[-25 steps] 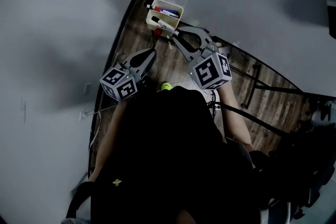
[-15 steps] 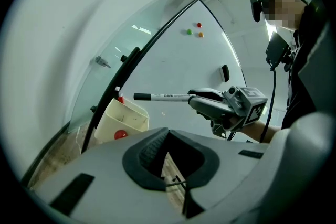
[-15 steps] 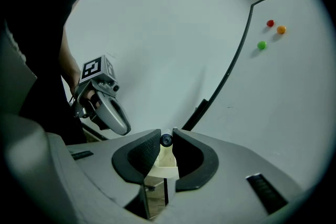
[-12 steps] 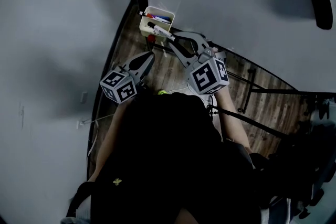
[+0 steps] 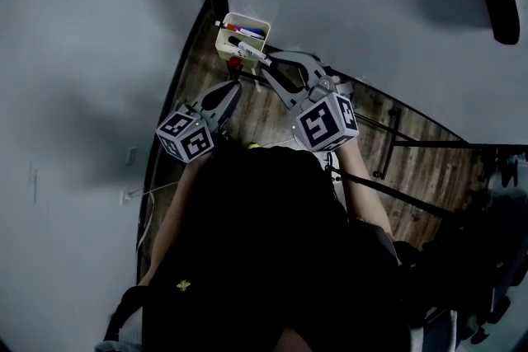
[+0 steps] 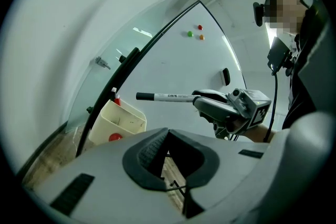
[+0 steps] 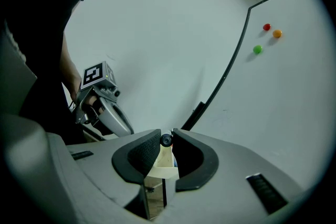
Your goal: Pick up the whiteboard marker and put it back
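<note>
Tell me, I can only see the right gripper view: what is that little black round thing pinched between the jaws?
Observer: A whiteboard marker seen end-on. The left gripper view shows its full length sticking straight out of the right gripper.
Operator: Is the other gripper carrying something too?
Observer: No. The left gripper has its jaws together on nothing.
Operator: Where do such pens live?
Observer: In a cream holder at the edge of the whiteboard. The head view shows the marker reaching over it, with other pens inside.
</note>
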The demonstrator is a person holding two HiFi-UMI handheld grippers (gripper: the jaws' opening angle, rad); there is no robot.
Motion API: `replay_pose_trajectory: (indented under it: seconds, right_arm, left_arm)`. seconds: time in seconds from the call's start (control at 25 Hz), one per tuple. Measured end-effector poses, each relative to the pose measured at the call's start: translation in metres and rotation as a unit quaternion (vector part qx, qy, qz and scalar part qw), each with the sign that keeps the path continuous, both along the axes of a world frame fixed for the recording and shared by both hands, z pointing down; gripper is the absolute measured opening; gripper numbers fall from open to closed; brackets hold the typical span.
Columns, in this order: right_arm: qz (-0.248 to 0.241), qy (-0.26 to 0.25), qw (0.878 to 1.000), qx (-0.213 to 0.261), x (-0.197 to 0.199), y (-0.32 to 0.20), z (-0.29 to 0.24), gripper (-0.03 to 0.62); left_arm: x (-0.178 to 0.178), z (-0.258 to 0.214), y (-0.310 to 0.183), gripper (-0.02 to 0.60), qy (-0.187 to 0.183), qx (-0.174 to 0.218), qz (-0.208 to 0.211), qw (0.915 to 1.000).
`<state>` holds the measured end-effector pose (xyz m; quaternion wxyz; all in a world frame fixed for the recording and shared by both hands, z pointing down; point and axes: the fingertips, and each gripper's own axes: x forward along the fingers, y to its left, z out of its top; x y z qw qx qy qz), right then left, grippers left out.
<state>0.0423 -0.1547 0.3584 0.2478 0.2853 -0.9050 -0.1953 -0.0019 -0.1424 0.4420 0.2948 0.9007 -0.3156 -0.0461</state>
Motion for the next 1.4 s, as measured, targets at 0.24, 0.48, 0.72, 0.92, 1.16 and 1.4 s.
replay_pose_trajectory:
  seconds: [0.24, 0.48, 0.72, 0.92, 1.16, 1.4]
  right_arm:
    - [0.003, -0.002, 1.0, -0.004, 0.0, -0.003, 0.0, 0.084]
    - [0.008, -0.006, 1.0, -0.004, 0.001, -0.009, -0.001, 0.084]
    - [0.019, -0.013, 1.0, -0.001, 0.004, -0.018, -0.002, 0.084]
    - [0.03, -0.018, 0.999, -0.004, 0.005, -0.025, 0.0, 0.084]
    - [0.041, -0.019, 0.999, -0.009, 0.004, -0.032, 0.004, 0.084]
    - [0.047, -0.025, 0.998, -0.016, 0.007, -0.043, 0.006, 0.084]
  left_arm:
    - [-0.002, 0.0, -0.001, 0.018, 0.015, -0.005, -0.005, 0.9999]
    - [-0.005, -0.002, 0.0, 0.018, 0.022, -0.003, -0.008, 0.9997]
    - [-0.014, -0.004, -0.001, 0.018, 0.02, -0.002, -0.018, 0.9996]
    - [-0.02, -0.003, -0.001, 0.018, 0.019, -0.002, -0.021, 0.9996]
    - [-0.03, -0.001, 0.0, 0.018, 0.017, -0.008, -0.024, 0.9995]
    - [-0.034, 0.002, 0.001, 0.018, 0.011, -0.015, -0.022, 0.9996]
